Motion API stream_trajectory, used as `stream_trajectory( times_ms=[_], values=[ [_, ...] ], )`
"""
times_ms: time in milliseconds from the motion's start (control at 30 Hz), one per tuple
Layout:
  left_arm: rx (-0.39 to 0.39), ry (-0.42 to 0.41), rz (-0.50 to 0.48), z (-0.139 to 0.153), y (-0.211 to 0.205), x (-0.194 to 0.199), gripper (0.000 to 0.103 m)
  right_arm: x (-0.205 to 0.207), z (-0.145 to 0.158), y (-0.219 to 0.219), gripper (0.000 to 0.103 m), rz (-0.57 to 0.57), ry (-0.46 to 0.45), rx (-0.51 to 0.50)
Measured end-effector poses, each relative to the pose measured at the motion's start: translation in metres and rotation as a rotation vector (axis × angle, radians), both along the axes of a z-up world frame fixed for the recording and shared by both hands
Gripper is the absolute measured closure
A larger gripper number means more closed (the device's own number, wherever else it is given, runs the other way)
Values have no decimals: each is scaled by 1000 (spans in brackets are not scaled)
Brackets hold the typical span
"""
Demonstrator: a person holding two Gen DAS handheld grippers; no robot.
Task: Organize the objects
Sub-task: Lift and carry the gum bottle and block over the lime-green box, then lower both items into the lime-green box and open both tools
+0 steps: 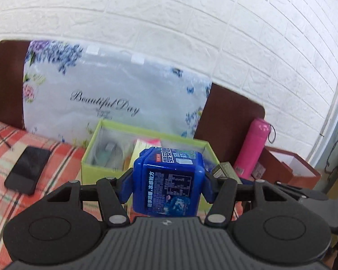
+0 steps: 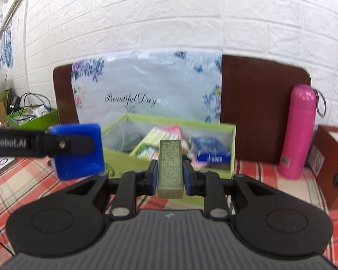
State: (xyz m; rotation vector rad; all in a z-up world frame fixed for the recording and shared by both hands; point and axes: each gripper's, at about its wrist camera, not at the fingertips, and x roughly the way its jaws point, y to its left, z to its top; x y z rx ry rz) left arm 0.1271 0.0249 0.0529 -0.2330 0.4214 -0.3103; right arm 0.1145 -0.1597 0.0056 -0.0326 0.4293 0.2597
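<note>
My left gripper (image 1: pixel 169 180) is shut on a blue plastic gum box (image 1: pixel 169 180) and holds it in the air just in front of the green storage box (image 1: pixel 106 162). The same blue box (image 2: pixel 78 150) shows at the left of the right wrist view, clamped by the left gripper's fingers (image 2: pixel 67 145). My right gripper (image 2: pixel 170 175) is shut on a narrow olive-green carton (image 2: pixel 170 166), held before the green storage box (image 2: pixel 233 148), which holds packets, a cable and a blue pack (image 2: pixel 211 151).
A pink flask (image 2: pixel 299 130) stands right of the green box, with an open brown box (image 2: pixel 331 157) beside it. A black phone (image 1: pixel 28 168) lies on the checked cloth at the left. A flowered bag (image 2: pixel 146 85) leans on the brown headboard behind.
</note>
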Motion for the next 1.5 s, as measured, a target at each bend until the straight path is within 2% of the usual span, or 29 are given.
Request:
stream_trajectory(
  times_ms=[333, 700, 733, 767, 800, 833, 867, 933, 1067, 1233, 1300, 1367, 1500],
  values=[
    [-5, 5, 11, 9, -16, 82, 42, 66, -8, 9, 81, -19, 12, -3],
    [8, 41, 45, -17, -15, 143, 42, 127, -38, 34, 81, -16, 29, -37],
    [1, 41, 45, -20, -14, 145, 38, 131, -42, 36, 80, -13, 26, -49],
    [-4, 45, 43, -22, -13, 147, 27, 133, -47, 39, 73, -4, 18, -64],
    [-5, 53, 52, -24, -11, 147, 22, 134, -51, 41, 62, 8, 18, -87],
    [-2, 55, 68, -26, -10, 146, 19, 131, -54, 44, 39, 8, 10, -110],
    [3, 51, 82, -26, -8, 145, 19, 125, -57, 46, 28, 4, -18, -125],
    [9, 37, 93, -26, -4, 139, 19, 115, -59, 47, 22, 14, -57, -142],
    [-10, 38, 112, -24, 5, 129, 17, 104, -56, 44, 12, 16, -54, -138],
    [12, 31, 126, -16, 6, 108, 17, 88, -44, 38, 1, 4, -49, -153],
    [21, 31, 132, -11, 6, 96, 17, 77, -37, 34, 0, -7, -47, -156],
    [47, 42, 147, -5, 5, 81, 14, 64, -29, 29, 0, -21, -31, -163],
    [168, 103, 177, 3, -5, 48, 13, 33, -15, 16, 0, -58, 30, -140]
  ],
)
